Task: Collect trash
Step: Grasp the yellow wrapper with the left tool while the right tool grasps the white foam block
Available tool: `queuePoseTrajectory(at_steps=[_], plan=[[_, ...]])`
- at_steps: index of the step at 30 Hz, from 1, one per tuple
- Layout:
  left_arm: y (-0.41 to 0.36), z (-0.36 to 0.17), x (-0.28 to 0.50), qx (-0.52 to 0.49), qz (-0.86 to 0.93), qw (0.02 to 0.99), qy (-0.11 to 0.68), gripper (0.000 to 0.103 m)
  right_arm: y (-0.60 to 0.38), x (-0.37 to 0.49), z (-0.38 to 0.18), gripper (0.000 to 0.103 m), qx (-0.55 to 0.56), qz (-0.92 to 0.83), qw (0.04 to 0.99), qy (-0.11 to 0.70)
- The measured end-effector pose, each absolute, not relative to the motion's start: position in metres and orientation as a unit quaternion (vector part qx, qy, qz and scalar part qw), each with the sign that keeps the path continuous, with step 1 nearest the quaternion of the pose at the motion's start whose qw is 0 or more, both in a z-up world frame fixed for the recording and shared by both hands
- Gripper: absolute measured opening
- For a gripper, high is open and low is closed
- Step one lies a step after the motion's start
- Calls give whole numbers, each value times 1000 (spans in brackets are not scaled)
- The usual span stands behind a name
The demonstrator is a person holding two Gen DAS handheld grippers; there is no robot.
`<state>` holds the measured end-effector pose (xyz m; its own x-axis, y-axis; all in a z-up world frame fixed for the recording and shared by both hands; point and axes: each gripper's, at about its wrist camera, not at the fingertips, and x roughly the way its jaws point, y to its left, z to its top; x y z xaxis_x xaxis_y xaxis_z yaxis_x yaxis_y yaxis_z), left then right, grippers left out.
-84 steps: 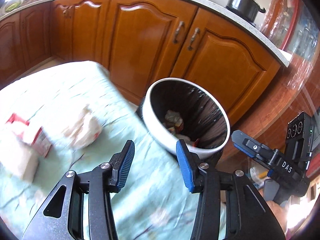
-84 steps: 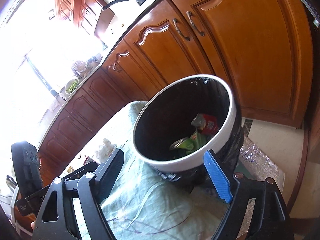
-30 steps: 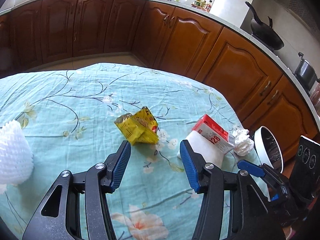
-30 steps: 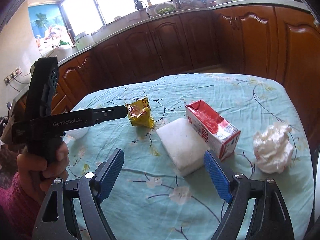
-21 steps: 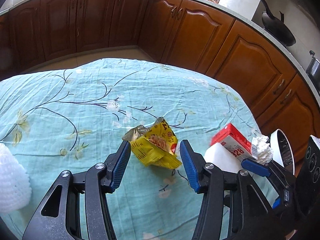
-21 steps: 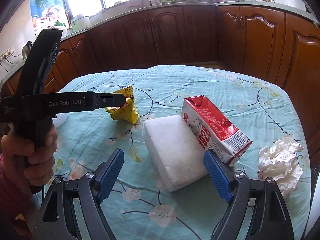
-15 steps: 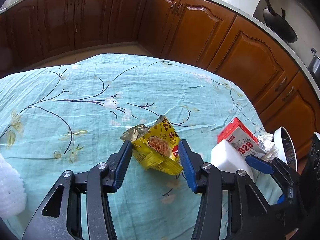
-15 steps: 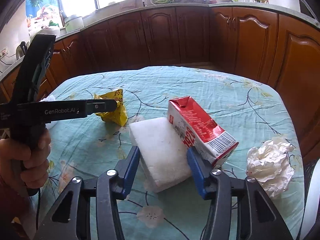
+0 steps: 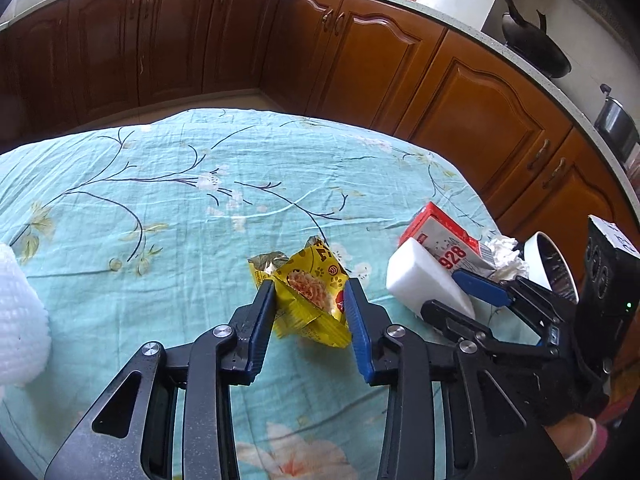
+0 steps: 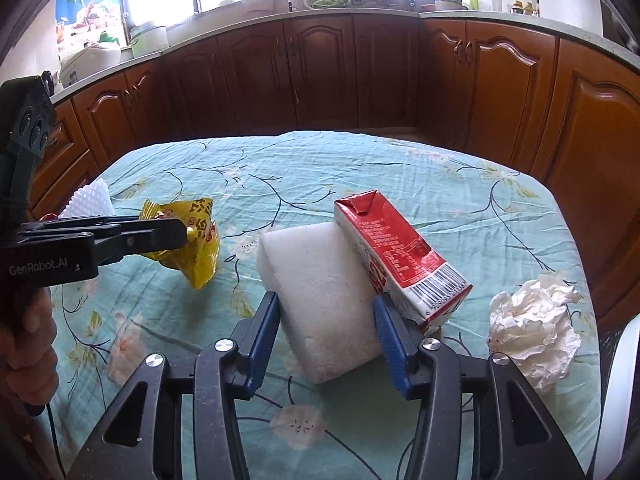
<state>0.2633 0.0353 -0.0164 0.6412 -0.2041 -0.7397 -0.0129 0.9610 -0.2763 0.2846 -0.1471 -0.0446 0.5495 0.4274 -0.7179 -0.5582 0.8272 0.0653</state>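
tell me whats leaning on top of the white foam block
The red and white carton lies tilted against the white foam block, its lower end resting near the tablecloth. What is under the block is hidden.

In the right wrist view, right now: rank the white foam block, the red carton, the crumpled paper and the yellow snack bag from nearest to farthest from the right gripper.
1. White foam block: between the right gripper's jaws.
2. Red carton: leaning on the block's right side, beside the right jaw.
3. Crumpled paper: off to the right.
4. Yellow snack bag: far left, in the left gripper.

Floral tablecloth [image 10: 360, 168] carries foam block [image 10: 324, 300], carton [image 10: 396, 252], crumpled paper [image 10: 532, 332]
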Motion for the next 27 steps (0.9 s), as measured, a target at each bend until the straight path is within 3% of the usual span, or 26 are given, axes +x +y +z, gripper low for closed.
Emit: queuePoseTrajectory(at_steps=[1, 2, 3, 4, 10, 17, 27], plan=[[35, -14, 259, -130, -55, 898, 417, 33, -149, 280, -43, 46, -84, 280, 877, 380], [34, -11, 255, -130, -57, 899, 415, 21, -152, 275, -40, 32, -78, 282, 878, 379], [33, -9, 252, -131, -62, 898, 416, 10, -156, 270, -36, 31, -68, 286, 879, 376], [32, -8, 251, -135, -68, 896, 418, 7, -160, 266, -33, 26, -63, 284, 880, 374], [14, 4, 233, -122, -90, 901, 406, 6, -199, 244, -24, 13, -1, 274, 881, 384], [-8, 9, 217, -118, -123, 899, 403, 6, -260, 216, -24, 12, 94, 248, 885, 384], [-62, 20, 207, -105, -173, 896, 395, 5, -325, 181, -10, 12, 143, 193, 906, 350]])
